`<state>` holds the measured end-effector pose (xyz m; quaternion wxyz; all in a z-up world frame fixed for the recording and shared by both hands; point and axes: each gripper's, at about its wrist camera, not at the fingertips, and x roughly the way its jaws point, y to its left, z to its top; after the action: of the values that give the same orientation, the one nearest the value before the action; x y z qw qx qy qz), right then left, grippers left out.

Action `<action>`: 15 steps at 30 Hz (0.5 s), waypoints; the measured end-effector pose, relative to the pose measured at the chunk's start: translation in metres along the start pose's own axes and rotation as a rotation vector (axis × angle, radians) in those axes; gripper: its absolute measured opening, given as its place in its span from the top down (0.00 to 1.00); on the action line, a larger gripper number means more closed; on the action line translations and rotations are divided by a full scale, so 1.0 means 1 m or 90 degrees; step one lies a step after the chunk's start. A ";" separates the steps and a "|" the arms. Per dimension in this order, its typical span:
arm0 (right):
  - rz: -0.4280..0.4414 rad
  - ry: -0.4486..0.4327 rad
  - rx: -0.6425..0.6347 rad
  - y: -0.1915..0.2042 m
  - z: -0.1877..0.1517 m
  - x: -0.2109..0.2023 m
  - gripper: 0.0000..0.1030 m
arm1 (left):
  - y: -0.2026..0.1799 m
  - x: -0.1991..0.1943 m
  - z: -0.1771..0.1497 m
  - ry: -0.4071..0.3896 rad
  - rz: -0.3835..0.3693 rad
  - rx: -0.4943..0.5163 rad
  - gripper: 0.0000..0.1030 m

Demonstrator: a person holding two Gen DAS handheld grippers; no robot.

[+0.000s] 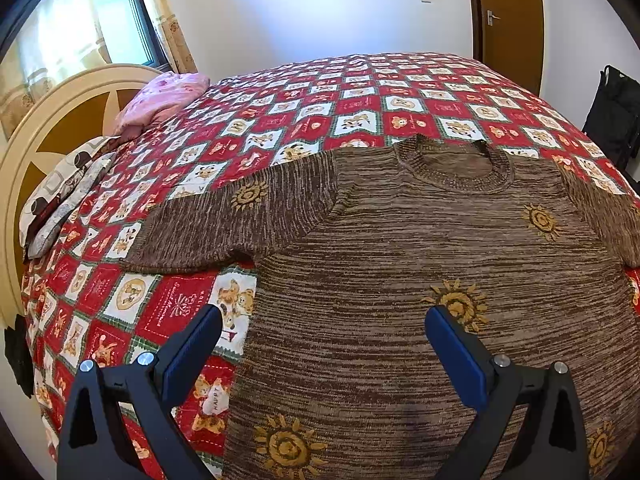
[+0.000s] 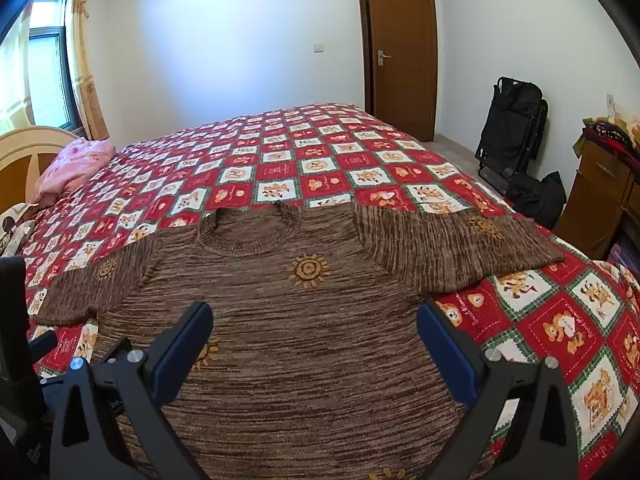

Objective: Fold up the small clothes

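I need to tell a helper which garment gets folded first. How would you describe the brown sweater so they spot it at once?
Start at the big bed with the red-and-white teddy-bear quilt. On its near side, far from the pink pillow by the headboard, the sweater lies flat with both sleeves spread out. It is the only brown knit there, streaked and dotted with yellow sun motifs.

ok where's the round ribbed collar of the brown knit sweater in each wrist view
Left wrist view: the round ribbed collar of the brown knit sweater sits right of centre, above the middle.
Right wrist view: the collar sits left of centre, about mid-height.
Shared landmark: the brown wooden door, behind the red checked bedspread.
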<state>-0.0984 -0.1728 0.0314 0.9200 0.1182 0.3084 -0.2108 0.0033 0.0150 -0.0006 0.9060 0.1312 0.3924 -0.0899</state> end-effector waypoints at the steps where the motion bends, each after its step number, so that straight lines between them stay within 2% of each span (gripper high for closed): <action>1: 0.000 0.001 0.000 0.000 0.000 0.000 0.00 | 0.001 0.000 0.000 0.000 0.000 0.000 0.01; 15: -0.001 -0.002 -0.005 0.003 0.001 -0.002 0.00 | 0.005 0.001 -0.002 0.003 0.000 -0.003 0.01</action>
<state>-0.0980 -0.1698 0.0336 0.9207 0.1143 0.3082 -0.2103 0.0041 0.0204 -0.0021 0.9055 0.1291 0.3944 -0.0886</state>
